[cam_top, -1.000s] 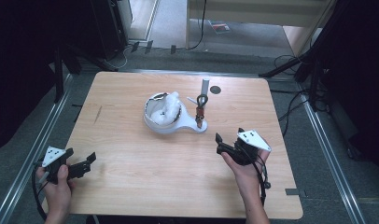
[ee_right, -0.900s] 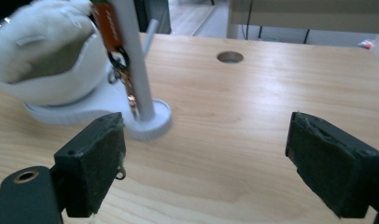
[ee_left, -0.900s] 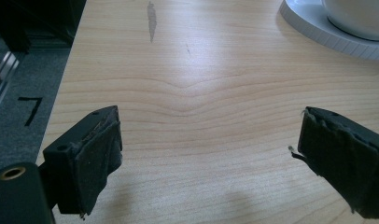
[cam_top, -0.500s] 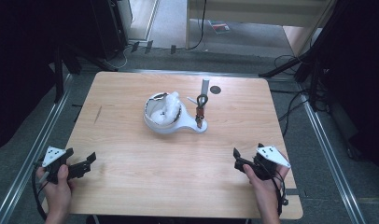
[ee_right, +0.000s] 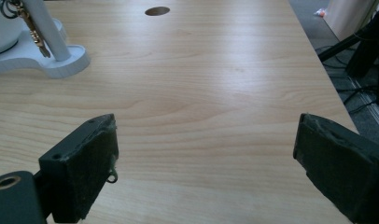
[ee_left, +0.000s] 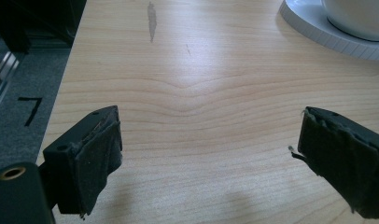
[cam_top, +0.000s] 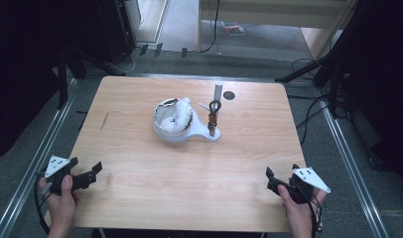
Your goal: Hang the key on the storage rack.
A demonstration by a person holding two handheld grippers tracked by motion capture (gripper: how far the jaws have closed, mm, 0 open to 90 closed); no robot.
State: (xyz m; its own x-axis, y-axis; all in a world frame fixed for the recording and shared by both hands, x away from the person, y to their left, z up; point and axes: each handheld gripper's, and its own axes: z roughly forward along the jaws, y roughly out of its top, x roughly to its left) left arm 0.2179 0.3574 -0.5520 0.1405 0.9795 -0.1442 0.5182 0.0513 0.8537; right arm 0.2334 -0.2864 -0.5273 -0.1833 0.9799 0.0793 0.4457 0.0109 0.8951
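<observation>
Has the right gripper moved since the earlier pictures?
Yes. The right gripper has moved away from the white stand, toward the table's near right corner, jaws open and empty.

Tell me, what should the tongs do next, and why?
Probably rest where they are. The keys hang on the white stand mid-table, and both the left tongs and right tongs are open, holding nothing, near the table's front edge.
</observation>
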